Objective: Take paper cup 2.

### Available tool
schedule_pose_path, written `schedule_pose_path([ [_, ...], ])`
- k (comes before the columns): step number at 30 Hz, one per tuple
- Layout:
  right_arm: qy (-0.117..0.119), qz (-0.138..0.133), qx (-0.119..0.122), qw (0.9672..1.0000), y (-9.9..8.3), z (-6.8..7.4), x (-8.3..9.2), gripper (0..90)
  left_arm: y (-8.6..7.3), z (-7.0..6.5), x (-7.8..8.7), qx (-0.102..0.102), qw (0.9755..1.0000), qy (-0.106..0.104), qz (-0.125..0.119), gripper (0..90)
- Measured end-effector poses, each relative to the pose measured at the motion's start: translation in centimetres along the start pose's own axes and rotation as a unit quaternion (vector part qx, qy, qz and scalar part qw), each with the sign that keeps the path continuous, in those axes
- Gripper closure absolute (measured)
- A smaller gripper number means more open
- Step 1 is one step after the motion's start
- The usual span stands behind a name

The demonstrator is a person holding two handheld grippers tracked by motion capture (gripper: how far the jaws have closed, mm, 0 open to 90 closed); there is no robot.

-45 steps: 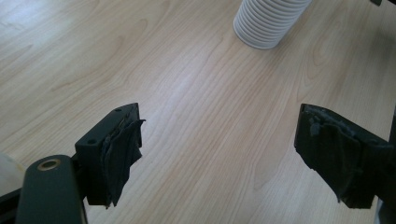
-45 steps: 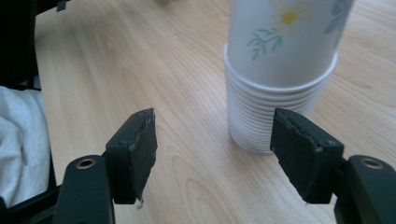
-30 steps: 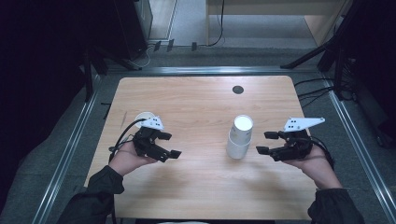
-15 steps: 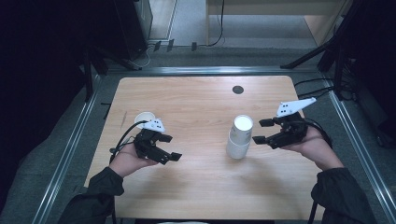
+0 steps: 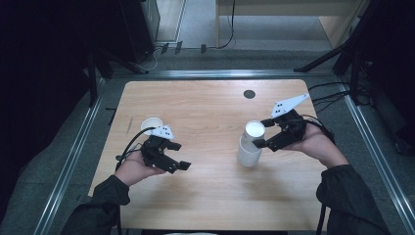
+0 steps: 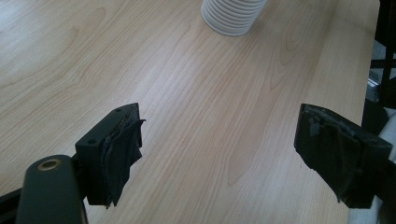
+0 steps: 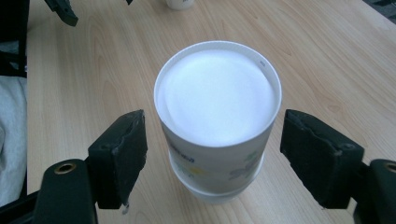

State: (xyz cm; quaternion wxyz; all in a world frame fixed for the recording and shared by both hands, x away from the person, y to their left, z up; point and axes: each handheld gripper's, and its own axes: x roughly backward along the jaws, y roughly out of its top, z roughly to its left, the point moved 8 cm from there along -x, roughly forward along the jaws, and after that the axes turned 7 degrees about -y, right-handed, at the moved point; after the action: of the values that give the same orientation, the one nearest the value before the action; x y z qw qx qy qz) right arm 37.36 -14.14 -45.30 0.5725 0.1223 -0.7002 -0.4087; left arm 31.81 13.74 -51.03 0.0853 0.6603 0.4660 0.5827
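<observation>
Left gripper (image 5: 171, 155) at lower left of the high view, cradled in an upturned left hand (image 5: 133, 169), jaws spread wide. Right gripper (image 5: 262, 132) at centre right, tilted up off the right hand (image 5: 315, 146), jaws parted.

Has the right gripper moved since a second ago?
Yes. In the high view the right gripper has shifted toward the far table edge and in to the top of the cup stack, fingers open either side of it.

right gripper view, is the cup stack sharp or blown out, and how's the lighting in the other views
Right gripper view: the upside-down white paper cup stack is sharp, but its top glares nearly featureless. Left gripper view: soft sheen on the light wooden table. High view: table lit, surroundings very dark.
</observation>
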Motion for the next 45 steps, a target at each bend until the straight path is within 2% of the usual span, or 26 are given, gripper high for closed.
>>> schedule_pose_path([
  [6,0.006,0.007,0.009,0.9999,0.2,0.1,-0.5,24.0,0.0,0.0,-0.1,-0.004,1.0,0.002,0.0,15.5],
  [12,0.003,0.005,0.013,0.9999,0.3,0.0,-0.7,31.1,0.0,-0.1,-0.3,-0.003,1.0,0.0,0.003,15.5],
  [25,-0.001,-0.004,0.007,1.0,0.8,-0.2,0.1,33.8,-0.2,0.0,-0.1,-0.001,1.0,0.002,0.002,15.5],
  [36,-0.004,-0.007,0.004,1.0,2.1,-0.1,2.0,34.3,0.0,-0.1,-0.1,-0.002,1.0,0.0,-0.003,15.5],
  [45,-0.017,-0.009,0.015,0.9997,3.8,0.2,4.3,34.7,0.0,-0.1,-0.1,0.002,1.0,-0.001,-0.006,15.5],
])
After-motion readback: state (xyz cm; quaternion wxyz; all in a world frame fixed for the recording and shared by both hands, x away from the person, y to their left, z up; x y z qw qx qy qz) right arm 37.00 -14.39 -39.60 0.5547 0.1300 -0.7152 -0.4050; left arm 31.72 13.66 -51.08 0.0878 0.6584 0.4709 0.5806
